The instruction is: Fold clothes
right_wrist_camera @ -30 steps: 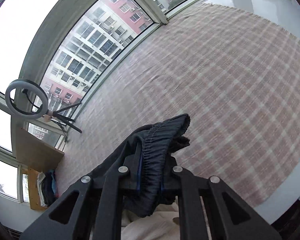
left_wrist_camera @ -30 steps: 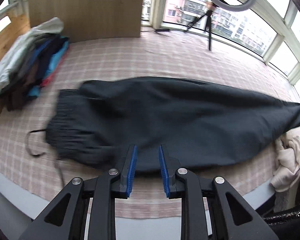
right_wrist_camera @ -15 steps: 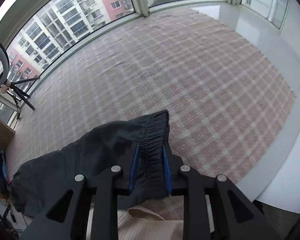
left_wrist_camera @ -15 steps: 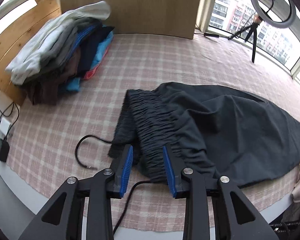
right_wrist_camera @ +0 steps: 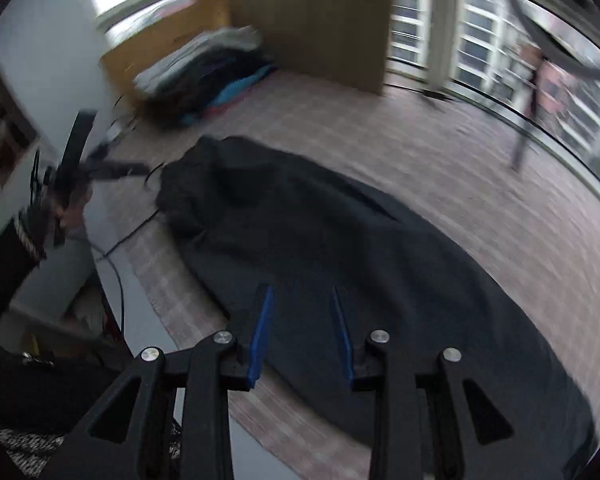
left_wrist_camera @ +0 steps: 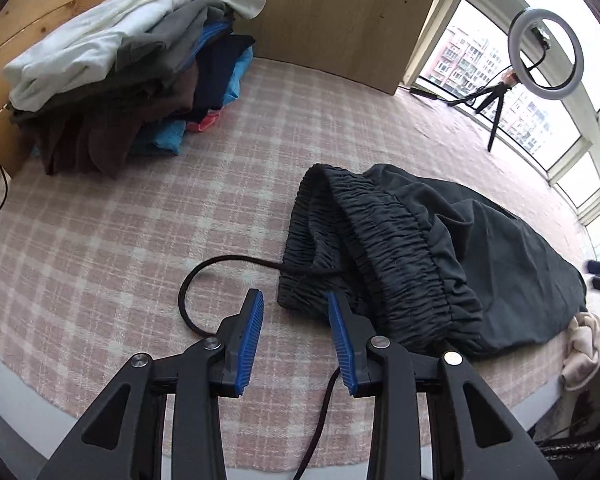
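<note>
Black trousers (left_wrist_camera: pixel 480 248) lie spread on the pink plaid blanket (left_wrist_camera: pixel 100 240). Their gathered elastic waistband (left_wrist_camera: pixel 380 240) is the nearest part in the left wrist view, and a drawstring (left_wrist_camera: pixel 182 292) loops out of it onto the blanket. My left gripper (left_wrist_camera: pixel 296 304) is open just above the waistband's near corner, its right pad beside the fabric. In the blurred right wrist view the trousers (right_wrist_camera: pixel 360 232) stretch away. My right gripper (right_wrist_camera: pixel 300 296) hangs over their near end with its jaws opening and no fabric pinched. The left gripper (right_wrist_camera: pixel 112 170) shows at the far end.
A pile of folded clothes (left_wrist_camera: pixel 120 68) sits at the back left against a wooden panel (left_wrist_camera: pixel 320 12). A ring light on a tripod (left_wrist_camera: pixel 544 32) stands by the windows. A cream garment (left_wrist_camera: pixel 584 344) hangs at the blanket's right edge. The blanket's near edge runs just below the gripper.
My left gripper slid left along the trousers to the waistband end and opened wider. My right gripper let go of the trouser hem and swung round to face along the garment.
</note>
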### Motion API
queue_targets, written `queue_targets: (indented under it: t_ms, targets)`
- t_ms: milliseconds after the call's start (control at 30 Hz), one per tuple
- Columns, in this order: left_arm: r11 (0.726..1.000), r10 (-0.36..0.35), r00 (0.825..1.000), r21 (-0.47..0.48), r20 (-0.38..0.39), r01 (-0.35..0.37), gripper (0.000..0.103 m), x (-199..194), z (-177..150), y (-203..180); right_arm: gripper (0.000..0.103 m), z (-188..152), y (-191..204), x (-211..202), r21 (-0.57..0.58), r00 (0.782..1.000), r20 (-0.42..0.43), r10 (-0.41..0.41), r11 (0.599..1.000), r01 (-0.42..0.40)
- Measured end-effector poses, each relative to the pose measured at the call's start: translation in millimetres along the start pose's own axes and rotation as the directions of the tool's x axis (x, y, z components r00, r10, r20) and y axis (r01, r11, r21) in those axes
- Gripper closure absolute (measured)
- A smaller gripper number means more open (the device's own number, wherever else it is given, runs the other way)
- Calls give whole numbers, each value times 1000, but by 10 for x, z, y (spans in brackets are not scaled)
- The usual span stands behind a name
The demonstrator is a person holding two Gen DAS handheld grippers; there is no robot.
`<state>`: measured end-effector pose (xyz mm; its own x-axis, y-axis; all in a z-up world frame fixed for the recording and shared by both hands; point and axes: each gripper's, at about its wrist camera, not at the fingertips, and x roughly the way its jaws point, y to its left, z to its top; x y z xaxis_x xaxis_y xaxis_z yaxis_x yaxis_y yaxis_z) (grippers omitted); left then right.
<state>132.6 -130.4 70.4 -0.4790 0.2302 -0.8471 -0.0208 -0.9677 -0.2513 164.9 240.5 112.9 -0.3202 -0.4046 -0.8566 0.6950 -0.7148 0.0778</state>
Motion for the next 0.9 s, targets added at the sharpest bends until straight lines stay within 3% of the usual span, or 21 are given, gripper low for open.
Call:
queue_targets:
  t_ms: [100, 233, 367, 467, 567, 600, 633, 667, 767, 833, 900]
  targets:
    - [999, -43, 999, 20, 9, 43, 71, -118, -116, 94, 73, 402, 893, 616, -286, 999, -23, -27, 958, 19]
    - [995, -98, 995, 7, 27, 98, 71, -237, -201, 270, 52, 591, 1651, 1079, -565, 992, 49, -112, 816, 120]
    - [990, -140, 989, 10, 36, 140, 71, -237, -222, 383, 50, 646, 1979, 1392, -719, 971, 94, -218, 660, 217]
    - [985, -172, 985, 29, 33, 171, 71, -186, -210, 391, 50, 696, 2075, 1550, -741, 946, 141, -293, 602, 297]
    - [977, -202, 979, 74, 20, 200, 71, -97, -162, 326, 53, 884, 2017, 1615, -674, 954, 88, -285, 689, 268]
    - [974, -208, 978, 91, 12, 206, 71, -62, -136, 295, 66, 955, 1982, 1629, -640, 958, 66, -277, 725, 254]
    - [971, -214, 977, 107, 4, 212, 71, -27, -111, 265, 87, 1048, 1909, 1626, -582, 965, 34, -259, 780, 230]
    - [968, -220, 975, 124, -2, 219, 71, -3, -90, 232, 100, 1140, 1836, 1624, -519, 971, 3, -238, 830, 205]
    - [953, -249, 968, 176, -6, 246, 71, 2, -51, 116, 103, 1422, 1462, 1472, -250, 994, -33, -100, 964, 88]
    - [936, -291, 957, 202, -13, 287, 71, 3, -41, 28, 103, 1578, 1163, 1308, -72, 1000, 1, -21, 997, 21]
    - [919, -320, 947, 231, -35, 319, 71, 48, -38, -68, 102, 1669, 967, 1178, 21, 1000, 28, 13, 1000, -13]
